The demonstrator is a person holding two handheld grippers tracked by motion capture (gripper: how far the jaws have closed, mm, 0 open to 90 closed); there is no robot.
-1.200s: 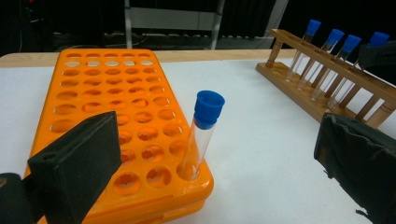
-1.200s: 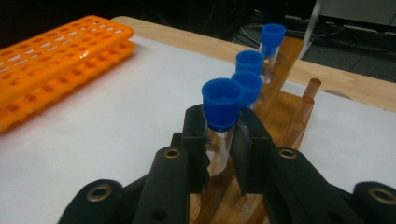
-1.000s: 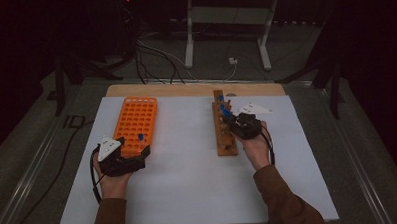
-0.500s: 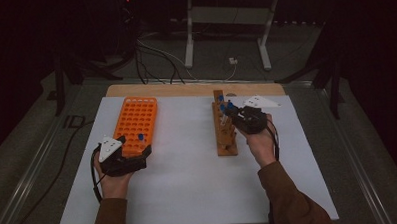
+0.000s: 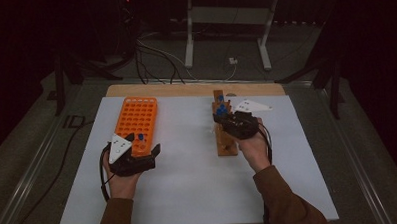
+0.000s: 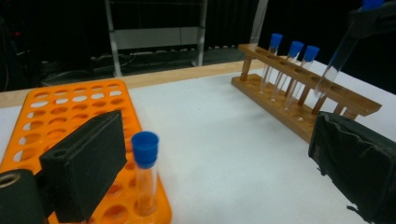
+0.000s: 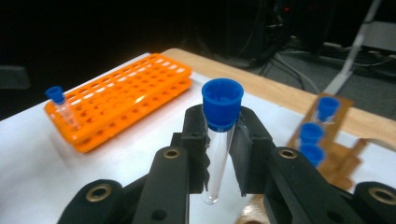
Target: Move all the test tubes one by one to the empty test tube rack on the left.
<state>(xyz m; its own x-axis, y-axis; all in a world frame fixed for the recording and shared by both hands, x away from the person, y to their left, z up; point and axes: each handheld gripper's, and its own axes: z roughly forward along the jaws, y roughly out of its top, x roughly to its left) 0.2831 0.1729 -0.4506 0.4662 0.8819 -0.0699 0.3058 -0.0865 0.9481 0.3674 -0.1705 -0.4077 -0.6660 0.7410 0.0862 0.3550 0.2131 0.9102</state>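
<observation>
The wooden rack (image 6: 299, 88) holds 3 tubes, the orange rack (image 5: 137, 121) 1; the right gripper (image 7: 219, 154), jaws clamped on a tube (image 7: 219, 140), has risen above the wooden rack, the left gripper (image 6: 224, 177) jaws apart.

White sheet (image 5: 189, 192) spread over a wooden table (image 5: 185, 89), bare board showing at the far edge. Beyond, on the dark floor, a metal stand (image 5: 223, 21) with two legs, tangled cables (image 5: 154, 53) and a small white plug (image 5: 233, 61).
</observation>
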